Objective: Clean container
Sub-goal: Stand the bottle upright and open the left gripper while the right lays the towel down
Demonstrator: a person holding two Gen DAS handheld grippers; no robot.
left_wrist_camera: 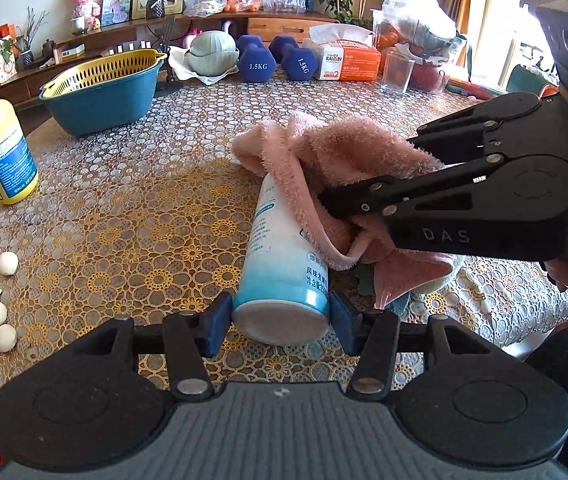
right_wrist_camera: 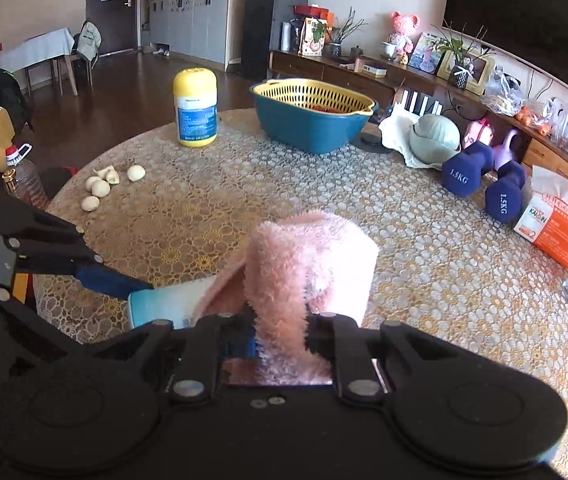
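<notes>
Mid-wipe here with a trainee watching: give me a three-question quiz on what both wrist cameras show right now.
1. True or false: the left gripper grips the blue-and-white container by its base.
2. What does the right gripper hold? A) garlic bulb B) pink fluffy cloth C) glass tumbler
3. Fill in: the pink fluffy cloth is draped over the container's ____ end, the one away from the left gripper.

Key: 1 true; 2 B; 3 far. The yellow-capped bottle stands upright and untouched, beside the blue basin with the yellow strainer.
</notes>
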